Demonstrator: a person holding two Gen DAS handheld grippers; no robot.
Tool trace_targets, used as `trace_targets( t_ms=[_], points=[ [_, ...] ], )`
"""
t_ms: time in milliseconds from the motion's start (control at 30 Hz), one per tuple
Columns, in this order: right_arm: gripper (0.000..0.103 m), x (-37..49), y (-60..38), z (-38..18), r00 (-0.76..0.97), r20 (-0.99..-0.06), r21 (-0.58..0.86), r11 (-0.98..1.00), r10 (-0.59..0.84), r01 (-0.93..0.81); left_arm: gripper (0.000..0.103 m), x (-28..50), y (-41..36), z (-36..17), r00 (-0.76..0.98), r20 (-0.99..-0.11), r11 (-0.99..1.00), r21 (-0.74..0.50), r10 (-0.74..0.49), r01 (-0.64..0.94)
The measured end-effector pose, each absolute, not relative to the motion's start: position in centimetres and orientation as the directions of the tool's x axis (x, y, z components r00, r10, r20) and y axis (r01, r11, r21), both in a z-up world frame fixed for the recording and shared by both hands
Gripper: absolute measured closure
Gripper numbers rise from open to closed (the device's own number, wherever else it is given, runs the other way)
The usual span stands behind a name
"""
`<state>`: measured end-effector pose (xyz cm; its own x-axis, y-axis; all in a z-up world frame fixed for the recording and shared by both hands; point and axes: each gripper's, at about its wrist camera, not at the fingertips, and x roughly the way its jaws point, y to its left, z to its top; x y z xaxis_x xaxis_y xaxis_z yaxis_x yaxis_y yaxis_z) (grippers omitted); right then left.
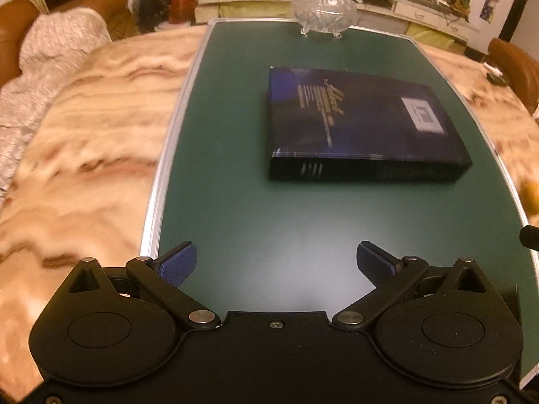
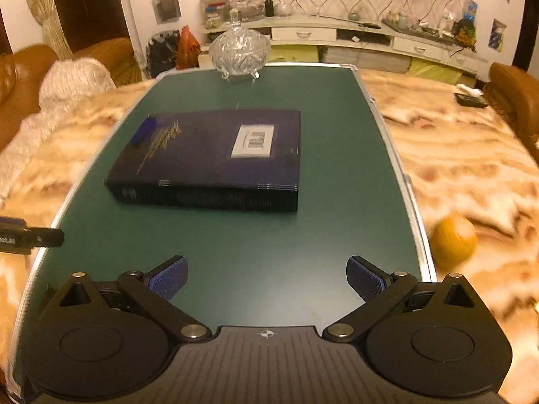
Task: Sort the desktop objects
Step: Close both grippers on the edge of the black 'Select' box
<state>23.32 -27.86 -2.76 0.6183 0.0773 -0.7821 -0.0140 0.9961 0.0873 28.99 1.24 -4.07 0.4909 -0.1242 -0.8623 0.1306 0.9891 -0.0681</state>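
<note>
A thick dark blue book (image 1: pixel 360 124) lies flat on the green board (image 1: pixel 256 215), spine toward me; it also shows in the right wrist view (image 2: pixel 215 158) on the same board (image 2: pixel 256 245). A lidded crystal candy dish (image 1: pixel 323 8) stands at the board's far edge, also in the right wrist view (image 2: pixel 240 50). An orange (image 2: pixel 453 240) lies on the marble table just right of the board. My left gripper (image 1: pixel 276 262) is open and empty over the board's near end. My right gripper (image 2: pixel 266 277) is open and empty, also near the board's front.
The board rests on a beige marble table (image 1: pixel 84 155). A brown sofa with a white fluffy throw (image 1: pixel 50 54) is at the left. A brown chair (image 2: pixel 515 101) and a dark small object (image 2: pixel 471 100) are at the far right. A TV cabinet (image 2: pixel 353 38) lines the back wall.
</note>
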Motion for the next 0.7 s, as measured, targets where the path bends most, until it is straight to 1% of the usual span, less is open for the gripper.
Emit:
trace_targets(
  t_ms=[133, 200, 300, 333, 367, 433, 700],
  points=[
    [0.000, 26.9, -29.2, -3.9, 0.617, -0.779, 0.127, 0.992, 0.113, -0.022, 0.000, 32.3, 1.0, -5.2, 0.488, -0.860, 0.986, -0.092, -0.147, 0.136],
    [0.000, 28.7, -30.0, -4.9, 0.605, -0.776, 0.203, 0.979, 0.179, -0.029, 0.001, 33.6, 0.7, -5.6, 0.491, -0.858, 0.985, -0.093, -0.152, 0.143],
    [0.004, 31.1, -30.9, -6.2, 0.592, -0.767, 0.298, 0.955, 0.246, -0.011, 0.003, 35.5, 0.4, -6.1, 0.484, -0.854, 0.980, -0.134, -0.190, 0.148],
    [0.007, 31.8, -31.2, -6.6, 0.591, -0.764, 0.318, 0.948, 0.258, -0.002, 0.006, 36.0, 0.3, -6.3, 0.480, -0.853, 0.977, -0.149, -0.205, 0.153],
    [0.012, 32.5, -31.4, -7.0, 0.588, -0.763, 0.335, 0.942, 0.270, 0.002, 0.010, 36.5, 0.1, -6.4, 0.476, -0.851, 0.974, -0.164, -0.221, 0.159],
    [0.019, 33.7, -31.7, -7.7, 0.578, -0.762, 0.364, 0.931, 0.292, 0.009, 0.014, 37.6, -0.1, -6.7, 0.469, -0.850, 0.969, -0.183, -0.241, 0.167],
    [0.020, 36.2, -31.7, -9.5, 0.549, -0.777, 0.383, 0.923, 0.307, 0.027, 0.015, 40.4, -0.3, -8.8, 0.430, -0.856, 0.957, -0.230, -0.286, 0.178]
  ],
)
